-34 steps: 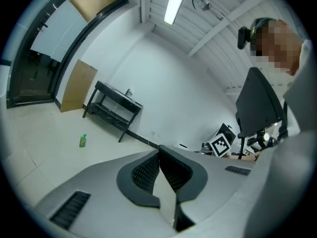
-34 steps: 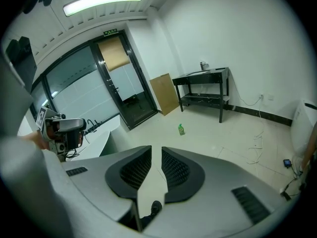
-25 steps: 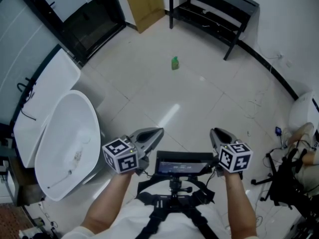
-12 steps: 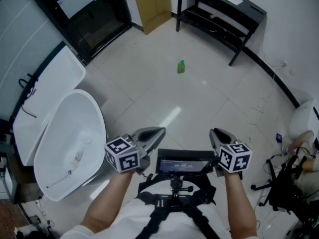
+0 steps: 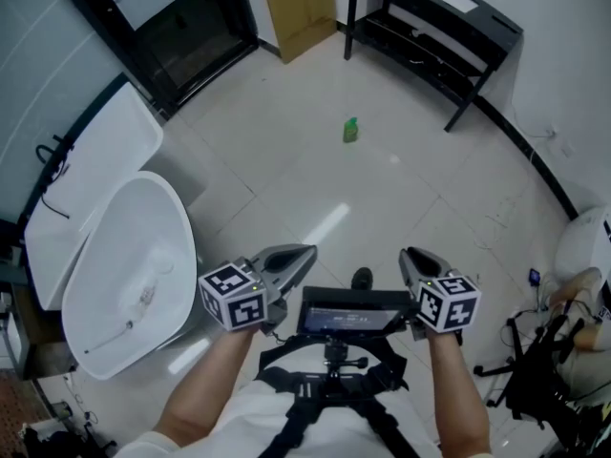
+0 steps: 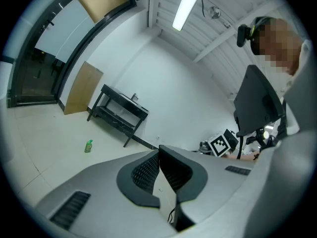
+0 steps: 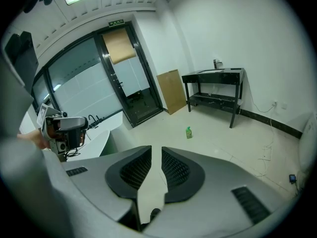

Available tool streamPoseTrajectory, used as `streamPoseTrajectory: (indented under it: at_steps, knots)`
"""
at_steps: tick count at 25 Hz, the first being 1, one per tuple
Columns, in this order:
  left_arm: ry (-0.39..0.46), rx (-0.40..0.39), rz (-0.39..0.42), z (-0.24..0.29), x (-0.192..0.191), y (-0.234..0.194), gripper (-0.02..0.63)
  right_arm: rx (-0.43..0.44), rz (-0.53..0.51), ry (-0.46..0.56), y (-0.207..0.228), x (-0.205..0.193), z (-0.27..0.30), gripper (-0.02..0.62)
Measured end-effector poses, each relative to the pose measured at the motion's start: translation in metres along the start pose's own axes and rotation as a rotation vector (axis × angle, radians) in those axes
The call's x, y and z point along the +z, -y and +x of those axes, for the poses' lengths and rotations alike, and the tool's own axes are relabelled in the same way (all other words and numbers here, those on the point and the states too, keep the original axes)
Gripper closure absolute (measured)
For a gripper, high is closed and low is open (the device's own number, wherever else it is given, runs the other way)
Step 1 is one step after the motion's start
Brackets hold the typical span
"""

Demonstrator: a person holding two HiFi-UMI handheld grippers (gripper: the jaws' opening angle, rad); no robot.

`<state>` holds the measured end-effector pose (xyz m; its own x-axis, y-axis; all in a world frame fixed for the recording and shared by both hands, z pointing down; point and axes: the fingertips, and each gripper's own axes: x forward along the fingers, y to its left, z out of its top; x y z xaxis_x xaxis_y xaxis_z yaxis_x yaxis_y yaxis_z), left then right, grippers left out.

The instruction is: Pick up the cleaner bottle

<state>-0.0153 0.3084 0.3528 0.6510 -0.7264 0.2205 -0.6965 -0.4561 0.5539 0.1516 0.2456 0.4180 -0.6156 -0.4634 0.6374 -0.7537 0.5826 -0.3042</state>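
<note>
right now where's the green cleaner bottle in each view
Head view: cleaner bottle on the floor, upper middle, before the black table.
Left gripper view: bottle left of centre, left of the table.
Right gripper view: bottle just above centre, before the table.
Shared landmark: the black table.

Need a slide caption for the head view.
Empty left gripper and right gripper face a small green cleaner bottle standing on the pale tiled floor near a black table.

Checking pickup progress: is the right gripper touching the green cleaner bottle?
Apart. The head view shows the green cleaner bottle standing far ahead of the right gripper, with bare floor between them.
</note>
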Motion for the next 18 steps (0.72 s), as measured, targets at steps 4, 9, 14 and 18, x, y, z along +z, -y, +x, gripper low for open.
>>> streamPoseTrajectory:
  at_steps: [4, 9, 14, 18]
  knots:
    - [0.012, 0.007, -0.006, 0.025, 0.013, -0.010, 0.606, 0.016, -0.011, -0.011, 0.022, 0.022, 0.016, 0.534]
    - [0.018, 0.033, -0.010, 0.066, 0.037, -0.026, 0.606, 0.022, -0.032, -0.009, 0.055, 0.057, 0.031, 0.534]
    - [0.023, 0.017, -0.008, 0.108, 0.056, -0.034, 0.606, 0.027, -0.026, -0.008, 0.089, 0.081, 0.044, 0.534]
    - [0.015, 0.031, -0.006, 0.133, 0.070, -0.040, 0.606, 0.032, -0.025, -0.010, 0.110, 0.098, 0.050, 0.534]
